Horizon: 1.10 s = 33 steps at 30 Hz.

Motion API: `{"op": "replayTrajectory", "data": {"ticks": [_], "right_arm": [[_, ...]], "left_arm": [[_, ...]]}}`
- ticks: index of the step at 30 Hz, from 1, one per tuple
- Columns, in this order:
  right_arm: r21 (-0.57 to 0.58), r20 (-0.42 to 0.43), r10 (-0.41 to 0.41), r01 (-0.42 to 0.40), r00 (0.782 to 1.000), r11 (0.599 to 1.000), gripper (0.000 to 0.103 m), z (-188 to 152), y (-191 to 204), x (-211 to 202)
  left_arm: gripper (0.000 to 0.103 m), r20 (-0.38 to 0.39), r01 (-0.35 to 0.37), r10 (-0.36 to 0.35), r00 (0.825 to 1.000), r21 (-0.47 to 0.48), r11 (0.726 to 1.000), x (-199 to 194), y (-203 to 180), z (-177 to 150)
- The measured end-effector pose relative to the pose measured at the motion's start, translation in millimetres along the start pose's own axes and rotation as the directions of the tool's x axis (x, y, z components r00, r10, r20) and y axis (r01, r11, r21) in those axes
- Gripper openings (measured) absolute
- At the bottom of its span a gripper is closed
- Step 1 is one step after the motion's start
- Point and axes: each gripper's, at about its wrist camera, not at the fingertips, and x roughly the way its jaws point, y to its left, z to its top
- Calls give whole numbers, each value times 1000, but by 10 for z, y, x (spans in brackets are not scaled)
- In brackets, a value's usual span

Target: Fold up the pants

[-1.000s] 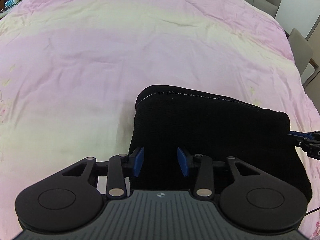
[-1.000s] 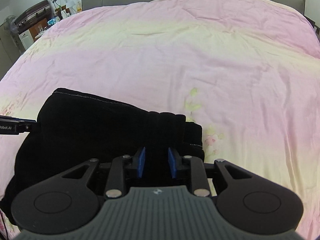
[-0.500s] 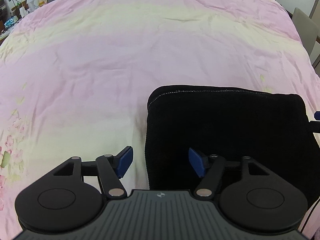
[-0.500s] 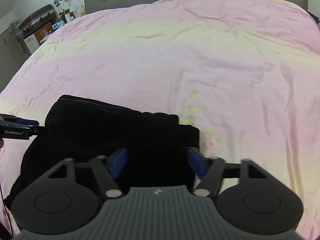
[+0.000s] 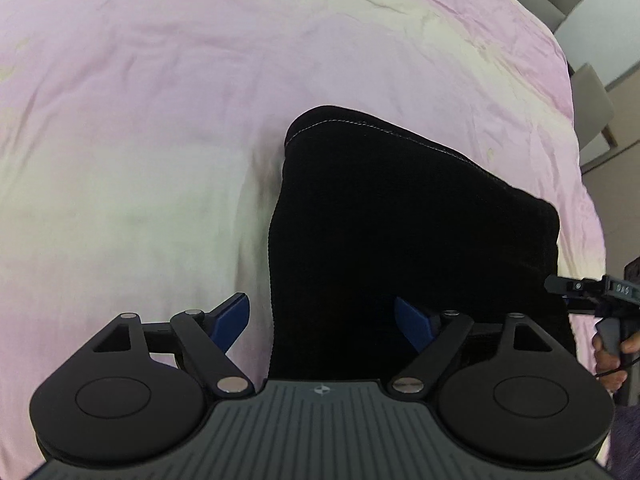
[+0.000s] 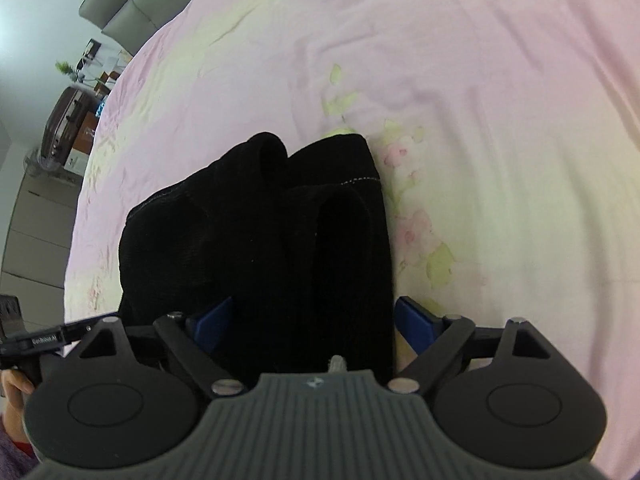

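Black pants (image 5: pixel 416 216) lie folded into a thick bundle on the pink bedspread (image 5: pixel 160 120). My left gripper (image 5: pixel 322 320) is open, its blue pads straddling the bundle's near left edge. In the right wrist view the same pants (image 6: pixel 280 240) show folded layers with a stitched hem. My right gripper (image 6: pixel 314 322) is open, its pads either side of the bundle's near right end. The right gripper's tip (image 5: pixel 576 288) shows at the right edge of the left wrist view; the left gripper's tip (image 6: pixel 48 336) shows at the left edge of the right wrist view.
The bedspread (image 6: pixel 480 120) is pink and pale yellow with a flower print (image 6: pixel 416 216) beside the pants. A grey headboard (image 6: pixel 120 4) and a dresser with small items (image 6: pixel 68 120) stand beyond the bed. A grey chair (image 5: pixel 592 108) stands at the bed's right side.
Both grippers opened wide and let go of the pants. Both cameras then tilted and moved closer over the bundle, which now lies on the bed.
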Motion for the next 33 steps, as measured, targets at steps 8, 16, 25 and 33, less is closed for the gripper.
{"op": "replayTrajectory", "data": {"ticks": [8, 16, 25, 33], "right_arm": [[43, 0, 81, -81, 997, 996, 82, -26, -76, 211], [-50, 29, 43, -41, 999, 998, 56, -94, 254, -13], [-188, 39, 18, -10, 999, 982, 48, -254, 990, -394], [-242, 31, 141, -129, 990, 962, 47, -521, 1892, -98]], "left_arm": [[77, 35, 243, -242, 970, -241, 940, 319, 360, -94], [36, 54, 187, -181, 982, -153, 970, 33, 98, -63], [31, 125, 175, -162, 979, -102, 979, -507, -22, -109], [30, 192, 29, -19, 981, -49, 998, -1463, 502, -34]]}}
